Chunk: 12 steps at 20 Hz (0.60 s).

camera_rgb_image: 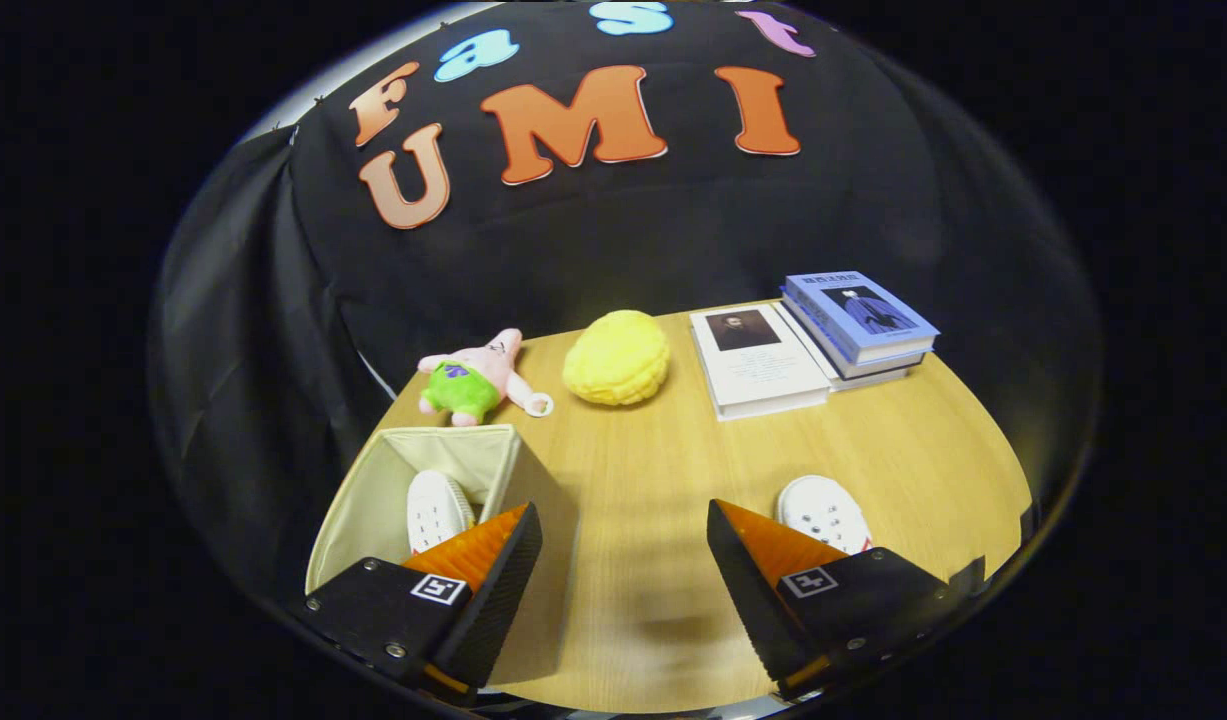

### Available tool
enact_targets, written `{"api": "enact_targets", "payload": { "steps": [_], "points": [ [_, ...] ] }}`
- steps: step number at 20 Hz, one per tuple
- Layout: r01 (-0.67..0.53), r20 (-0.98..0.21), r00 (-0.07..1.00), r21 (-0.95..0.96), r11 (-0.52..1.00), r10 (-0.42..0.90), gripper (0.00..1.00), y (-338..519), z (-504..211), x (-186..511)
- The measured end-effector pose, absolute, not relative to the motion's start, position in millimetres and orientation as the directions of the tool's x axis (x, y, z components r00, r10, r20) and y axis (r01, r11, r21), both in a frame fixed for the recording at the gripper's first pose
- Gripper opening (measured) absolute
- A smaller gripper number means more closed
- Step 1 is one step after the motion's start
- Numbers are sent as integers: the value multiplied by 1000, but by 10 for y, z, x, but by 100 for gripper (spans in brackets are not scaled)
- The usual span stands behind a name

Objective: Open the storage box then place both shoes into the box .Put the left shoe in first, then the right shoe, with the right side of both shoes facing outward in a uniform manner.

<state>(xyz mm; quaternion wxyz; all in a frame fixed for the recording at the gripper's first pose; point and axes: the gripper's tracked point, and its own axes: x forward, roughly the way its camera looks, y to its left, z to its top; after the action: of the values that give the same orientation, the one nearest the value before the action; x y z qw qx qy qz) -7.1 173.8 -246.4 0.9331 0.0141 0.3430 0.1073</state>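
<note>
An open beige fabric storage box (493, 460) stands on the wooden table (653, 480), by the left finger. A white shoe (435, 510) stands inside it, partly hidden behind the left finger. The second white shoe (823, 512) lies on the table just beyond the right finger, its rear part covered by that finger. My gripper (623, 525) is open with a wide gap and nothing between the fingers; bare tabletop shows in the gap.
Beyond the fingers, near the table's far edge, lie a pink and green plush toy (473, 378), a yellow round plush (616, 357), a white book (758, 362) and a stack of blue books (858, 322). Black cloth walls close in the booth.
</note>
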Motion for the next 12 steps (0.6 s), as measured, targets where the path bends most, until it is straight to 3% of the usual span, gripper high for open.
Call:
{"api": "enact_targets", "payload": {
  "steps": [12],
  "points": [
    [73, -722, 690, 12, 997, -42, 99, 123, -3038, -241]
  ]
}}
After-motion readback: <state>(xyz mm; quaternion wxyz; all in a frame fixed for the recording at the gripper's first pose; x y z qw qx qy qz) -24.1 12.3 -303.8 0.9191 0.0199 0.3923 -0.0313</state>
